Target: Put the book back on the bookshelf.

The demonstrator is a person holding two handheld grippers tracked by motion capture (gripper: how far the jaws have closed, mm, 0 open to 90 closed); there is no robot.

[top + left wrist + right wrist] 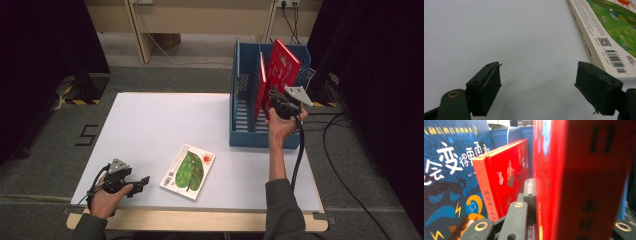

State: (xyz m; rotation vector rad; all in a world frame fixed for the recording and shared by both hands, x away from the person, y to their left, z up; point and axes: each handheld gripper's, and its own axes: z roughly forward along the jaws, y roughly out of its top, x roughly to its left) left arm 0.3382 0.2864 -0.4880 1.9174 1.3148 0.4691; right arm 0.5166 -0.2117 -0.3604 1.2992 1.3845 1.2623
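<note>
My right gripper (277,102) is shut on a large red book (282,67), holding it upright and tilted over the blue rack (245,135). In the right gripper view the red book's spine (584,182) sits between the jaws of the right gripper (574,215). My left gripper (145,180) rests low over the table's front left, open with nothing between its fingers. Seen in the left gripper view, the left gripper (537,87) stands just left of a white book with a green leaf cover (609,32), which lies flat on the table (188,171).
The blue rack stands at the table's right side and holds a thinner red book (261,85) upright. The right gripper view shows that red book (504,177) beside a dark blue book (449,170). Black cables trail on the floor to the right.
</note>
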